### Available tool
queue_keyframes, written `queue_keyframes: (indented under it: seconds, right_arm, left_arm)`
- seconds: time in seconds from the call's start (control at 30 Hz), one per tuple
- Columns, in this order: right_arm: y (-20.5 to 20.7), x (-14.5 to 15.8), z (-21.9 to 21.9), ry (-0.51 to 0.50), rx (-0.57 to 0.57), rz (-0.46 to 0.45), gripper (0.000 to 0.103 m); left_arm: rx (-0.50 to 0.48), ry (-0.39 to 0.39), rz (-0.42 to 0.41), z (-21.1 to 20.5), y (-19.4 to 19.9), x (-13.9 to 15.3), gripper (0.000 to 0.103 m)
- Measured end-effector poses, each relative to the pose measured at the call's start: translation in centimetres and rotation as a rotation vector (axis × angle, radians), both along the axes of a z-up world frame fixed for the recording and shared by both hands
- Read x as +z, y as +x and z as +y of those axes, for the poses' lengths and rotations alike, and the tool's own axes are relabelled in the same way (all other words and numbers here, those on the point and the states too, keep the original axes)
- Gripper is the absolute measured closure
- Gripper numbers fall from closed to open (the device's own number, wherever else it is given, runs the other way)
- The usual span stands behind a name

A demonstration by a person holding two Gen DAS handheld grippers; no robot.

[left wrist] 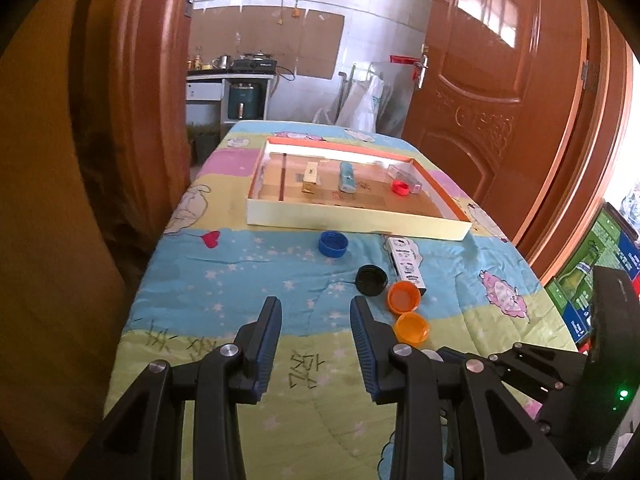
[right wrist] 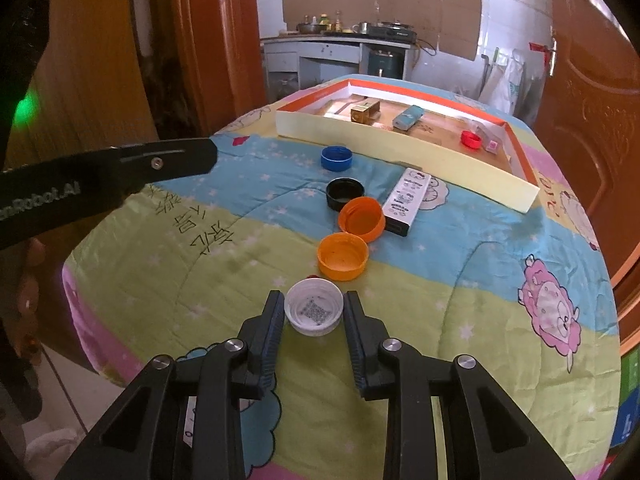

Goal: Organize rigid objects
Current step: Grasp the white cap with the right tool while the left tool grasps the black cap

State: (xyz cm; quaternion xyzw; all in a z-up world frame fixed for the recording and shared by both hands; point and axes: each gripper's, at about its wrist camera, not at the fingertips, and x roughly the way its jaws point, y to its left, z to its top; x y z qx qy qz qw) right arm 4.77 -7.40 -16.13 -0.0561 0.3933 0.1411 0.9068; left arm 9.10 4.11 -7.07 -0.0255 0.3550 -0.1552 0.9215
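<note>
Between my right gripper's spread pads sits the white cap, bracketed but not yet pinched, well short of the tray where the red cap already lies. My left gripper hangs released and empty. Closing off-centre on this soft quilt could squirt the cap sideways into the orange caps. Readable: "Robot.AI" on the left gripper's body.
</note>
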Motion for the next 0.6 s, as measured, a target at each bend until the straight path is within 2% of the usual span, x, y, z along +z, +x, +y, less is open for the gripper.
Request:
queue_keyframes:
  seconds: [0.1,0.23,0.43,0.6]
  right_arm:
    - [-0.4,0.3,-0.7,0.011,-0.012,-0.009,0.072]
    - [-0.7,0.7,-2.1,0.046,-0.034,-0.011,0.072]
    - [-1.1,1.0,-3.8,0.083,-0.059,-0.020,0.072]
    - [-1.0,1.0,-5.4,0.133,-0.080,-0.015,0.072]
  left_arm:
    - [-0.034,0.025,-0.008,-1.0,0.8,-0.3,0.067]
    - [-0.100,0.128,-0.013,-2.9,2.5,-1.3,0.067]
    - [-0.228,0.191,0.051,-5.6,4.4,-3.3,0.067]
    - [-0.250,0.236,0.085,-7.4,5.4,-4.5,0.067]
